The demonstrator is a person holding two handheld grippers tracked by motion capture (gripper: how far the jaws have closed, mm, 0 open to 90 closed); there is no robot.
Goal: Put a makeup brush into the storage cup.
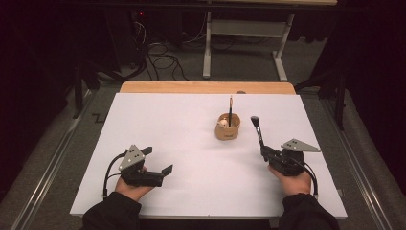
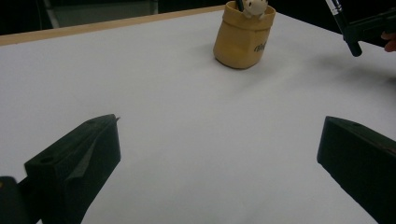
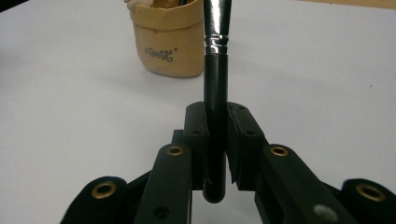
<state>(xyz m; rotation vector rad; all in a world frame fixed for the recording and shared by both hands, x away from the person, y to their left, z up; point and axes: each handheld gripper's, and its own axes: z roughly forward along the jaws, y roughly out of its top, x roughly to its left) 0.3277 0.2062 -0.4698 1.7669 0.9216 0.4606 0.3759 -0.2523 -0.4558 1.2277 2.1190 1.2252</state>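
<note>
Right gripper [image 3: 215, 122] clamped tight on the black handle of a makeup brush [image 3: 215, 88], pads pressing both sides low on the shaft, butt end poking out beneath the jaws. Held nearly upright, bristle end up and leaning a touch away from the hand in the high view, clear of the table. Just ahead and to the left, the tan holder [image 1: 228, 127], standing on the white tabletop [image 1: 182, 143] with a slim dark pencil-like stick and a small pale figure already poking out of its mouth. Looks like a drop-off into that holder coming up. To do it well: keep the grip firm so the brush cannot swing, carry it up and over the rim, line the butt end with the free part of the mouth away from the stick, lower straight, let go only once the handle sits inside; soft-looking pot, so no nudging the wall or it may tip. Left gripper [image 2: 219, 149] meanwhile resting near the table's near-left side, jaws spread wide, nothing between them, well apart from the holder, free to steady the pot if needed.
</note>
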